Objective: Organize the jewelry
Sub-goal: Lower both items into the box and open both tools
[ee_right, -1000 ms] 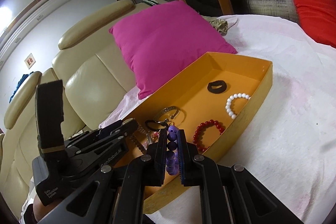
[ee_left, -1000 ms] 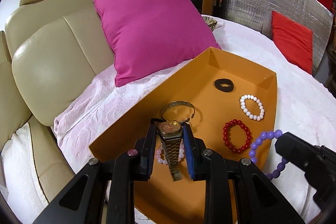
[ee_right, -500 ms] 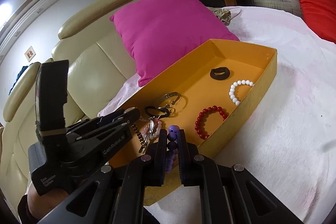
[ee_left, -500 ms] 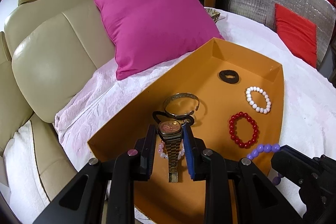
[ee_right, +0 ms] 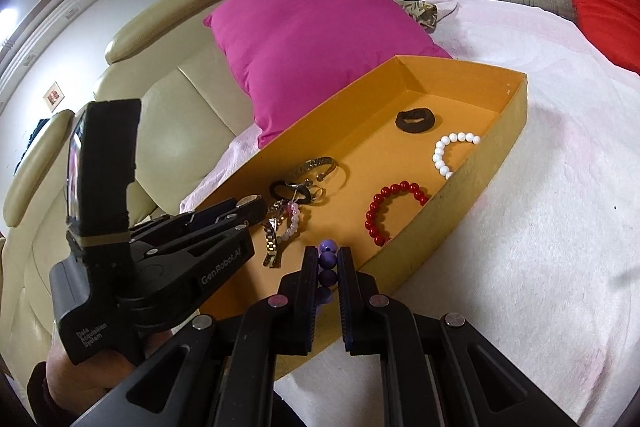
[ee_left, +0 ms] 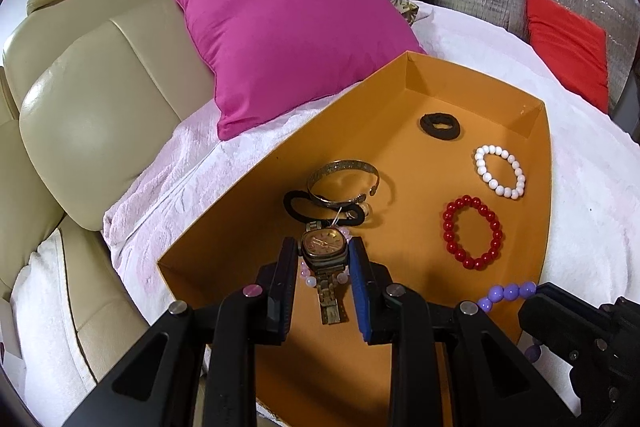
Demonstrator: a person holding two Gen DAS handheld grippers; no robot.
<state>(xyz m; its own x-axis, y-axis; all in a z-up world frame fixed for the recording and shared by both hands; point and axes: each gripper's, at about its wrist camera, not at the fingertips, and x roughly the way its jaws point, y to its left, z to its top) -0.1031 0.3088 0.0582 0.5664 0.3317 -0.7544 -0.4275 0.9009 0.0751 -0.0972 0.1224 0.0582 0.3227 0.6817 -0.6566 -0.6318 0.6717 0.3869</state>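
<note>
White blanket under an orange tray (ee_left: 536,131), magenta cushion (ee_left: 280,27) upper centre. My left gripper (ee_left: 323,259) has its jaws clamped on the wristwatch (ee_left: 324,247), low centre over the tray. My right gripper (ee_right: 327,267) pinches the purple bead bracelet (ee_right: 328,259) at the tray's near wall.

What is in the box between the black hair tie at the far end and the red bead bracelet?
The white bead bracelet lies between the black hair tie and the red bead bracelet, on the orange box floor. The left wrist view shows it best.
</note>
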